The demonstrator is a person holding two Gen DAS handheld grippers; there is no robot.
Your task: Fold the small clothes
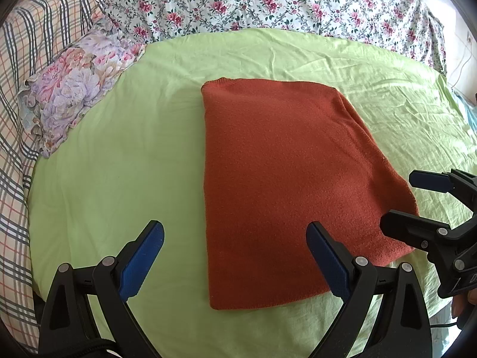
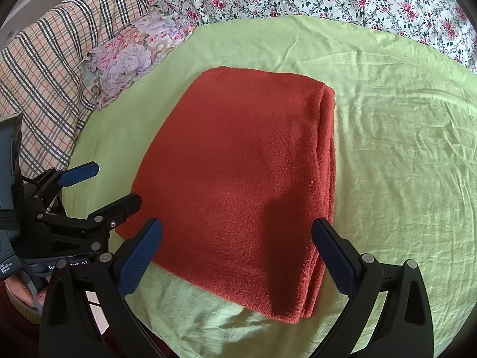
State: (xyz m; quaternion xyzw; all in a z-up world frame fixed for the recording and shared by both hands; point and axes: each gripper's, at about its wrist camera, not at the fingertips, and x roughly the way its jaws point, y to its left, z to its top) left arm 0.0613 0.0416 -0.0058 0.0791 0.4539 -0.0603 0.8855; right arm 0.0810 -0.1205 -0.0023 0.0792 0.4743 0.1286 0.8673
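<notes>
Currently the rust-orange knitted garment (image 1: 286,185), folded into a flat rectangle with stacked layers showing along its right edge, lies on the light green wrinkled sheet (image 1: 119,164). Left gripper (image 1: 235,256) hangs above the garment's near left edge, jaws spread wide, nothing between the blue pads. Right gripper (image 2: 237,256) hangs over the near right part, jaws likewise spread and holding nothing. Pastel floral ruffled pillow (image 2: 134,50) sits at the sheet's far left, beside a plaid quilt (image 2: 50,53); rose-print bedding (image 1: 268,0) lies behind.
</notes>
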